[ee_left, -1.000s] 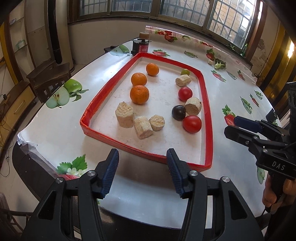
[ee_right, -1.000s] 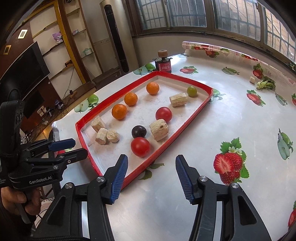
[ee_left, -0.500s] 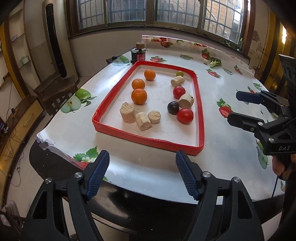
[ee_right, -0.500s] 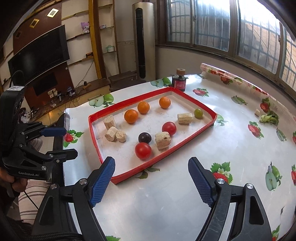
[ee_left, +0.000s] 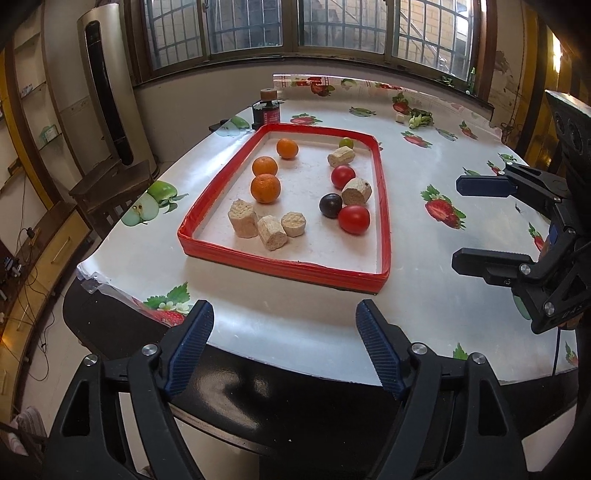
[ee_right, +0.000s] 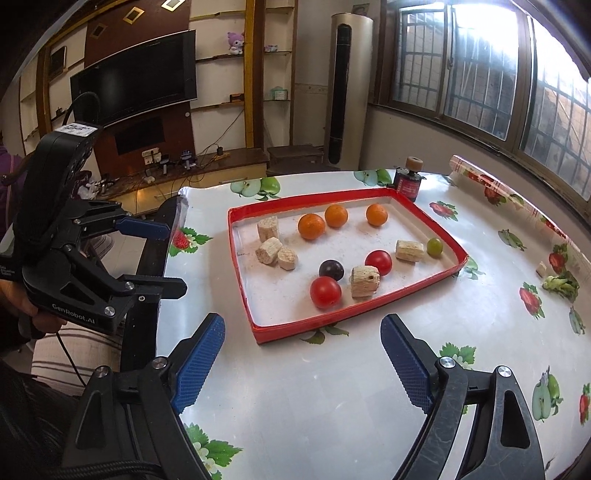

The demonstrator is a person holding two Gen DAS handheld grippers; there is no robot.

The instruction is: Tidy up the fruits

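There, left gripper (ee_left: 282, 341) and right gripper (ee_right: 303, 356) both empty over the table (ee_left: 424, 243), jaws just spread wide, oranges (ee_left: 265, 188), tomatoes (ee_left: 354, 219), a plum (ee_left: 330, 205) and a grape (ee_left: 346, 142) inside the red tray (ee_left: 280, 260), well apart from both.

The left wrist camera looked down along its own fingers (ee_left: 192, 343) from off the surface's (ee_left: 258, 325) near edge, facing the barred windows (ee_left: 340, 26). The right wrist camera sat over the surface, angled toward the television (ee_right: 136, 81) wall. Both framed the red-rimmed tray (ee_left: 280, 264) at middle distance, and each caught the other gripper at its side: the right gripper (ee_left: 476, 221) and the left gripper (ee_right: 162, 258).
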